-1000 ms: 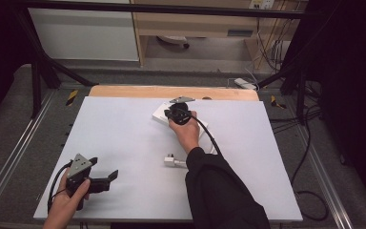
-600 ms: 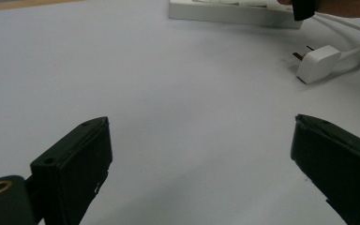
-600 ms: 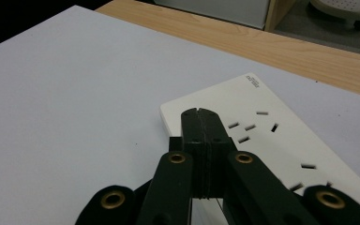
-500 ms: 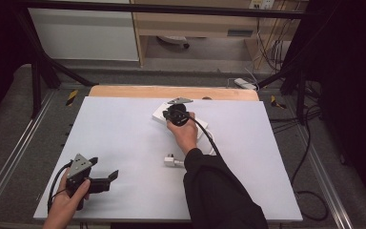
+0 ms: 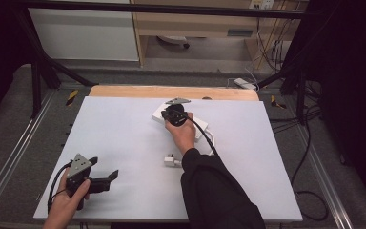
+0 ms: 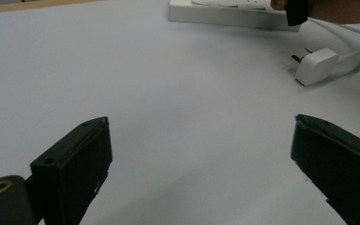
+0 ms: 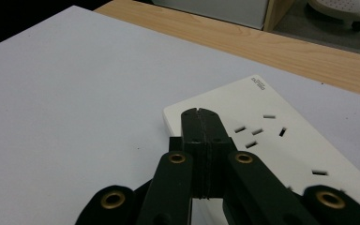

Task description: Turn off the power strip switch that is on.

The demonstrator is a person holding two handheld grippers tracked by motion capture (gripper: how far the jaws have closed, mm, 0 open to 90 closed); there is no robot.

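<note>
A white power strip [image 5: 196, 129] lies at the back middle of the white table [image 5: 124, 133], its slotted top facing up [image 7: 272, 140]. My right gripper [image 5: 170, 110] is shut with nothing between its jaws, and its tip [image 7: 200, 117] hangs over the strip's end, close above it. The strip's white plug [image 5: 171, 161] lies on the table near the person's sleeve, its cable [image 6: 356, 37] curving back to the strip [image 6: 225, 14]. At the front left my left gripper [image 5: 104, 168] is held open wide [image 6: 201, 136], low over bare table, with the plug [image 6: 315, 65] farther ahead.
A wooden strip [image 5: 171, 91] borders the table's far edge. Metal rails run down both sides, and loose cables [image 5: 310, 143] lie on the floor at the right. White surface spreads between the two grippers.
My right gripper has edged slightly left over the power strip. The left gripper has stayed in place and open.
</note>
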